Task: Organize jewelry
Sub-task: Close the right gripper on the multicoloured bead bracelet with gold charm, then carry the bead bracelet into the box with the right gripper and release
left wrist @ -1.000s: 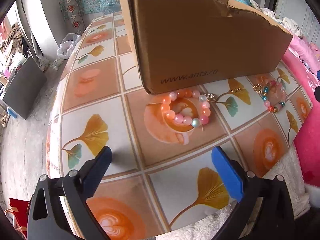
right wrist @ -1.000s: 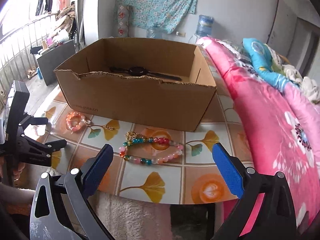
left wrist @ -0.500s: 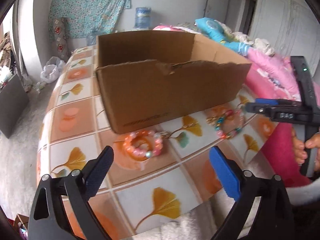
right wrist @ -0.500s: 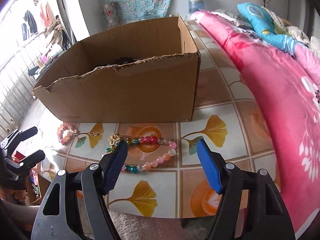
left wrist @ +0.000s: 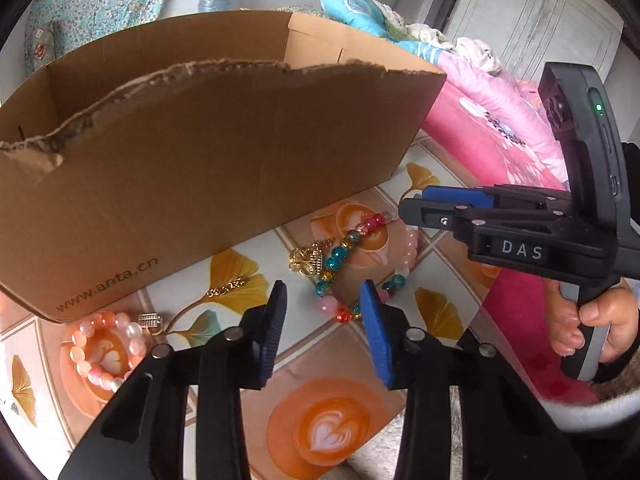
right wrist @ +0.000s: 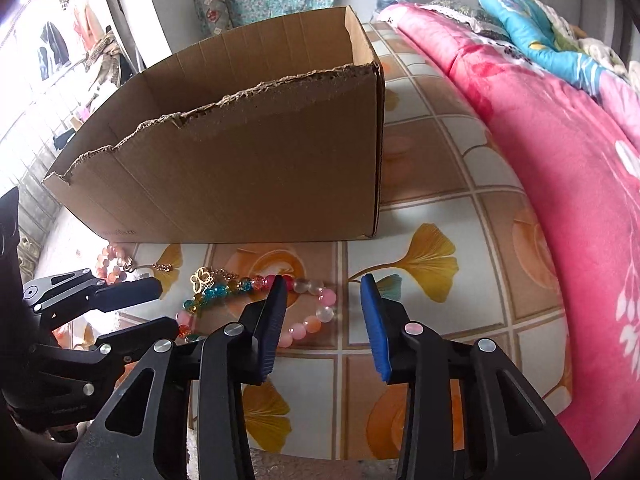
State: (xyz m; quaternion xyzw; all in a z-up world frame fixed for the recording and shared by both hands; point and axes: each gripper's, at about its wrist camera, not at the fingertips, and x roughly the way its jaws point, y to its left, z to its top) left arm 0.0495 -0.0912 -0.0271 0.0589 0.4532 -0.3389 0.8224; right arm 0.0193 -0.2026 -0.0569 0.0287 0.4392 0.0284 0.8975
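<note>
The multicoloured bead bracelet [left wrist: 362,268] lies flat on the tiled surface [left wrist: 328,432], just in front of the cardboard box [left wrist: 208,160], its gold butterfly charm [left wrist: 306,262] toward the box. Both tools have closed in on it over the last second: the left gripper [left wrist: 322,328] has swung away from the pink-orange bracelet [left wrist: 106,350] and now points at the near arc of beads, and the right gripper [right wrist: 322,320] has dropped low over the far arc. On both, the jaws have narrowed from wide to a modest gap, apart and holding nothing. A thin gold chain [left wrist: 228,286] lies untouched between the two bracelets (the box interior is hidden from both cameras at this angle). Judgement: this bracelet is the chosen item, pick-up is imminent but not made, and with two tools converging on one piece, crowding is the risk.
</note>
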